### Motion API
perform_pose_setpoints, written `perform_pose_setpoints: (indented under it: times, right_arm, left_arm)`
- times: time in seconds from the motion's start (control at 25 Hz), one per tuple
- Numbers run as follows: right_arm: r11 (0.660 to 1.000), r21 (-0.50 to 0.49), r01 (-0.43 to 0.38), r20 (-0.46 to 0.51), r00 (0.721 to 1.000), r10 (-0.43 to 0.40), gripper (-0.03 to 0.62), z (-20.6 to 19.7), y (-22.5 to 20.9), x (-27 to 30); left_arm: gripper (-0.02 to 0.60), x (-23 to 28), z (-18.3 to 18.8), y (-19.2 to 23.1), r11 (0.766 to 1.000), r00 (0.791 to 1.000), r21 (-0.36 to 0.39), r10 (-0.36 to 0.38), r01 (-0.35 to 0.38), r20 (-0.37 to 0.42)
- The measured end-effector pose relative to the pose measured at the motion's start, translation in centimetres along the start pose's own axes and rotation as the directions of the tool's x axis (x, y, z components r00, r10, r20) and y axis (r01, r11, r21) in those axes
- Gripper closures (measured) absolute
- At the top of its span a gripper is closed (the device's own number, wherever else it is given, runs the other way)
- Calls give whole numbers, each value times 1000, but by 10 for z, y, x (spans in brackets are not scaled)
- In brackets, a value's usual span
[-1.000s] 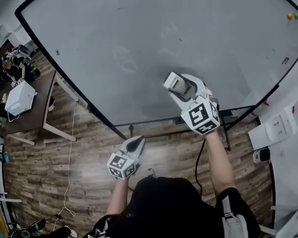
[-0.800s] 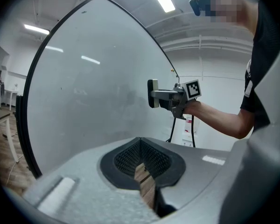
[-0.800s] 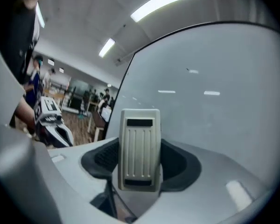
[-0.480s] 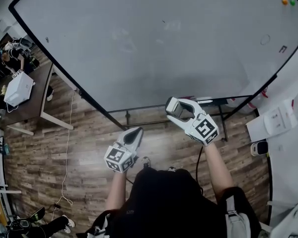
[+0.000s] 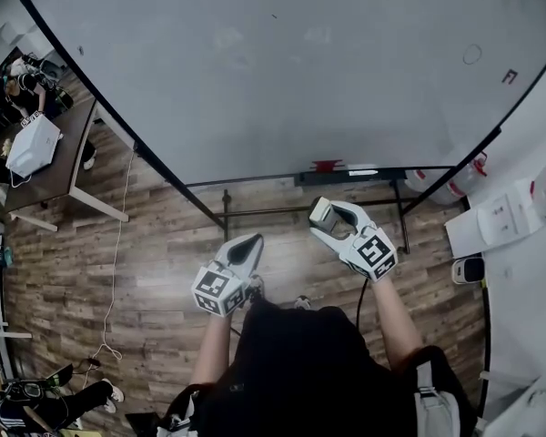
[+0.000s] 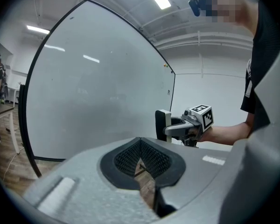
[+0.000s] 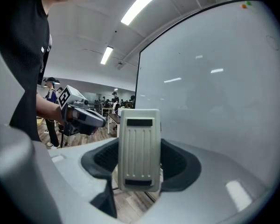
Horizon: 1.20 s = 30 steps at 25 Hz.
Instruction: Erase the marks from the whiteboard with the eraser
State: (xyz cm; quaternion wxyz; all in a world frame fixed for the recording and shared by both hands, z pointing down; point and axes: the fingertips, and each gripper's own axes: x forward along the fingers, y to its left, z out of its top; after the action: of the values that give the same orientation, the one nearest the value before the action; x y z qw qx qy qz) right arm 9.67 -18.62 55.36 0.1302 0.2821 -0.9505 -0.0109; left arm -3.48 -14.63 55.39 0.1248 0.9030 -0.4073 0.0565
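Pale grey ribbed plastic eraser (image 7: 139, 148) is sitting clamped upright at frame centre in the right gripper (image 7: 140, 169). It is probably light and rigid, best pinched across its flanks. The left gripper (image 6: 141, 161) is hanging pressed together, empty, below the large black-framed whiteboard (image 5: 300, 80).

Camera layout
Whiteboard (image 5: 255, 80) is seen from overhead, steeply down, and obliquely in both inward-facing gripper views.
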Motion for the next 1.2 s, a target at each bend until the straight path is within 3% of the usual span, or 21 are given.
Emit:
perform_pose_setpoints:
  times: [0.4,0.8,1.2]
  right_arm:
    - [997,75,13,1,1000,-13,339,-37,19,-34]
    - [996,81,31,14,999,-32,338,-42,30,-45]
    - [997,76,17,18,1000,-19,339,-40,34,-40]
  left_arm:
    - [572,-9,-15,-29,999,1000,-39,8,-8,-11]
    - [572,-8,-16,-41,1000,1000,-22,-13,13,-10]
    - [572,-19,-18,-41,999,1000,-29,16,-16,-3]
